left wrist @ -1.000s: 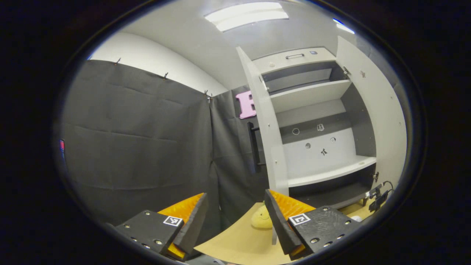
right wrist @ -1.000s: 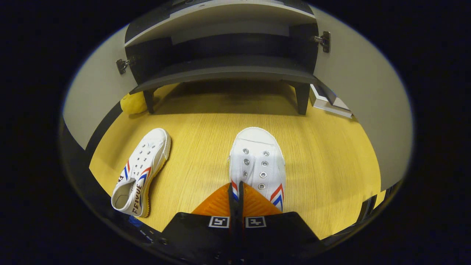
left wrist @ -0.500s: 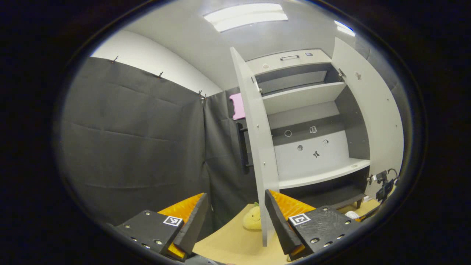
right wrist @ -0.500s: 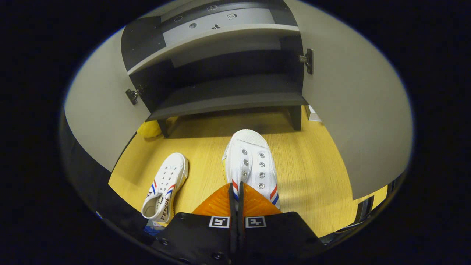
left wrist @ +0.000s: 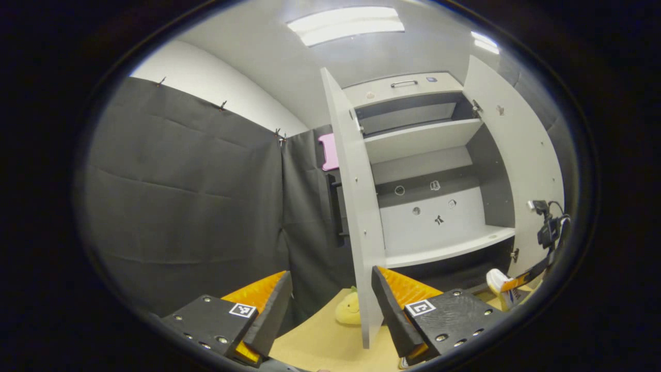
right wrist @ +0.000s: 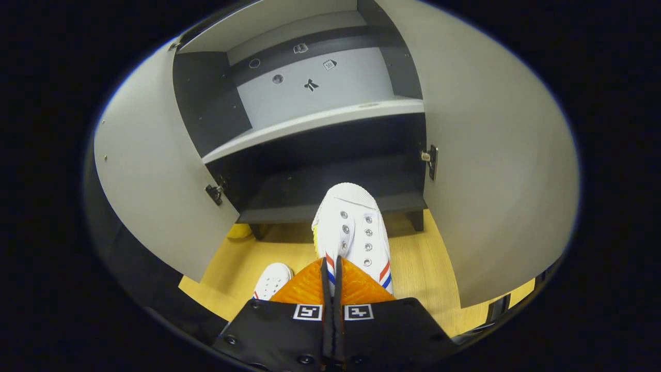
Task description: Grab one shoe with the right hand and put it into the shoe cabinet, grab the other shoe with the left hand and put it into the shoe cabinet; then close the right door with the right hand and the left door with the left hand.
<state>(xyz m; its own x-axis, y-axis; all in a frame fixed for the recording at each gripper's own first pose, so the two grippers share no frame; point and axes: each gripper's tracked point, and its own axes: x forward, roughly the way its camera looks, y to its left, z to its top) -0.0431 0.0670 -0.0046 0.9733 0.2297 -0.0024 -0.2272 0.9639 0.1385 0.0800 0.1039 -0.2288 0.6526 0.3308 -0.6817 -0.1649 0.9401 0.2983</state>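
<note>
My right gripper (right wrist: 330,268) pinches the white shoe (right wrist: 352,227) at its heel edge, toe pointing ahead toward the cabinet's dark bottom shelf (right wrist: 330,194). The other shoe (right wrist: 272,281) lies on the floor (right wrist: 418,268) below-left. My left gripper (left wrist: 330,305) stands spread, with the open left door (left wrist: 356,206) just beyond.

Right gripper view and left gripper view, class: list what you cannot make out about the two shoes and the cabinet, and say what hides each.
- Second shoe, right gripper view: only its toe shows; the right hand-held gripper covers the rest.
- Held shoe: heel hidden behind that gripper.
- Bottom compartment: back too dark.
- Yellow toy, left gripper view: partly behind the left door.
</note>
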